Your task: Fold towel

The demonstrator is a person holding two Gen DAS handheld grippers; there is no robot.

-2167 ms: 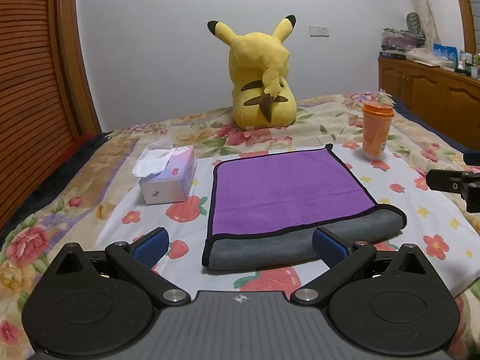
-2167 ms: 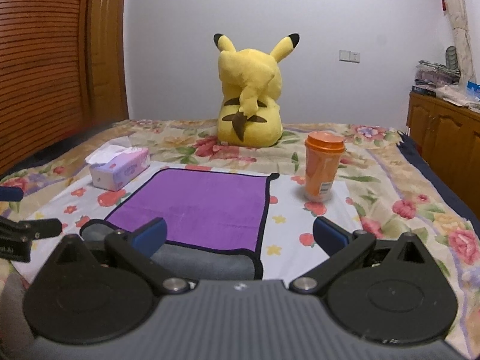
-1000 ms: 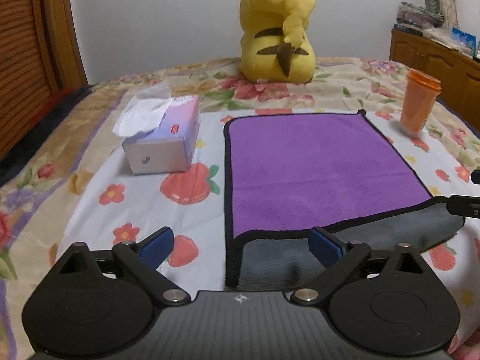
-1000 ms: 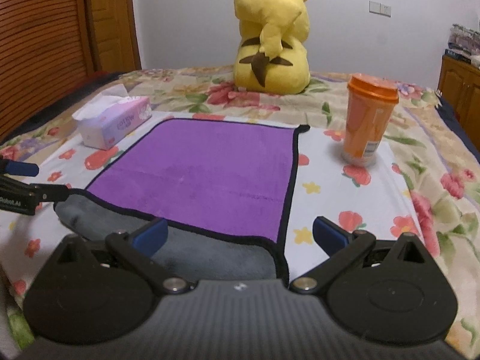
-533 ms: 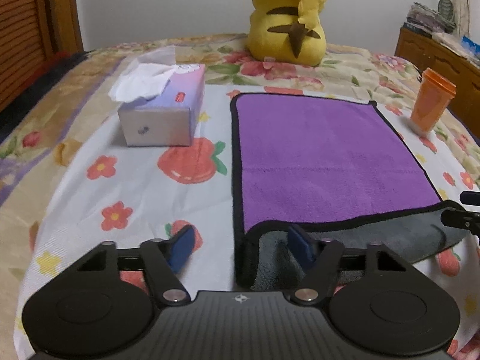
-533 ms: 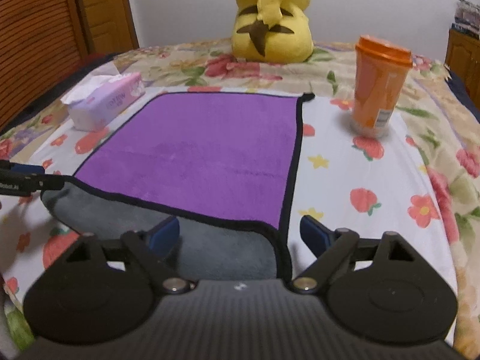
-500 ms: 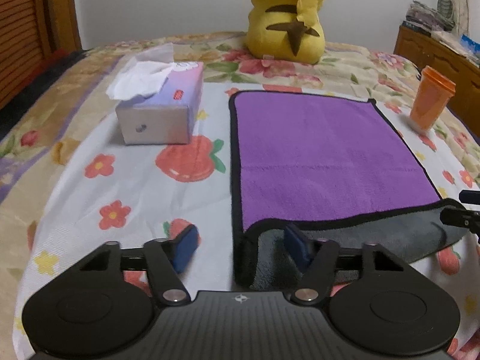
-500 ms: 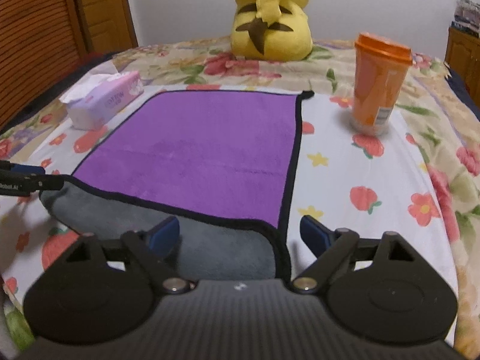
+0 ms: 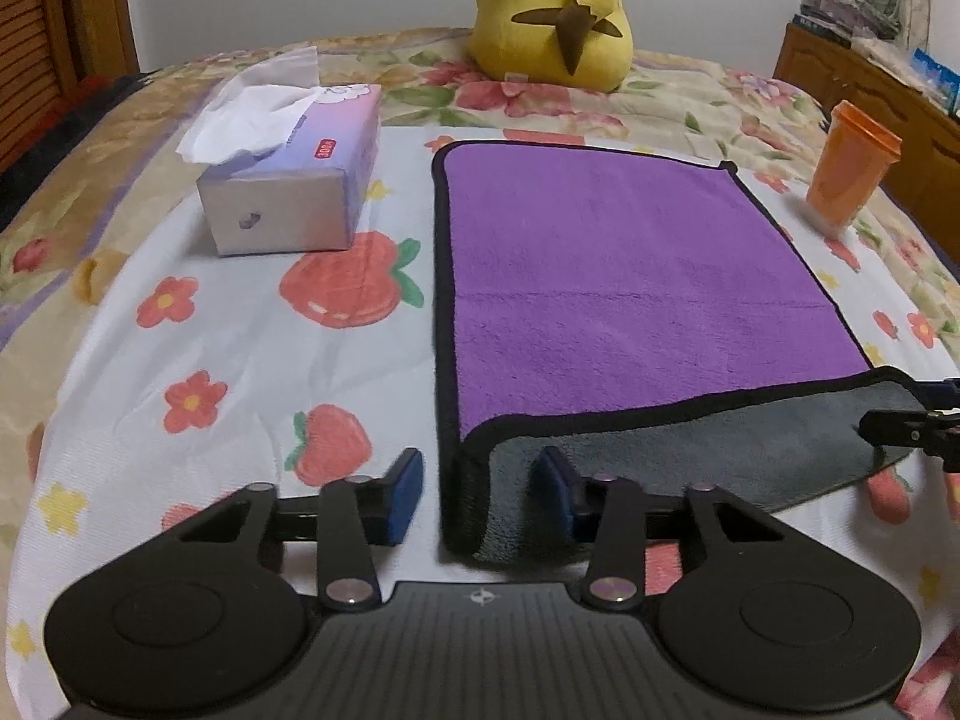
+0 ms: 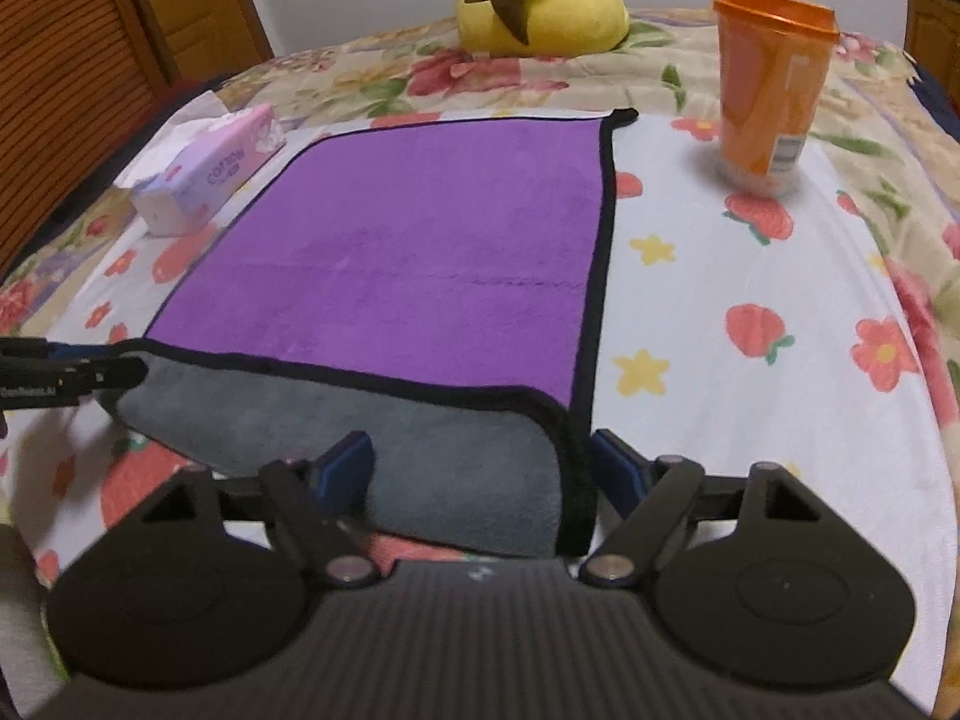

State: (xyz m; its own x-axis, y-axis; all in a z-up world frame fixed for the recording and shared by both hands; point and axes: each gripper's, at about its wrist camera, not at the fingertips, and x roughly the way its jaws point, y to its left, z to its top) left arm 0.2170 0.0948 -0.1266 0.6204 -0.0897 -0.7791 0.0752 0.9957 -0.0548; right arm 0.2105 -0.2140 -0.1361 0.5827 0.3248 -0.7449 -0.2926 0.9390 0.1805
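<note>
Straddling the towel's point(image 9: 630, 276) rolled near corners at 6 o'clock, left gripper point(image 9: 478, 495) and right gripper point(image 10: 480, 468) stood unclenched, fingers either side, apparently placed to pinch both corners and fold towards 12 o'clock

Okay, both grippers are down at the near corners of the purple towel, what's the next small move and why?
Probably close both. The left gripper and right gripper each straddle a near corner of the towel with jaws open, the black-trimmed edge between the pads. Pinching first lets the grey fold be lifted toward the Pikachu plush.
</note>
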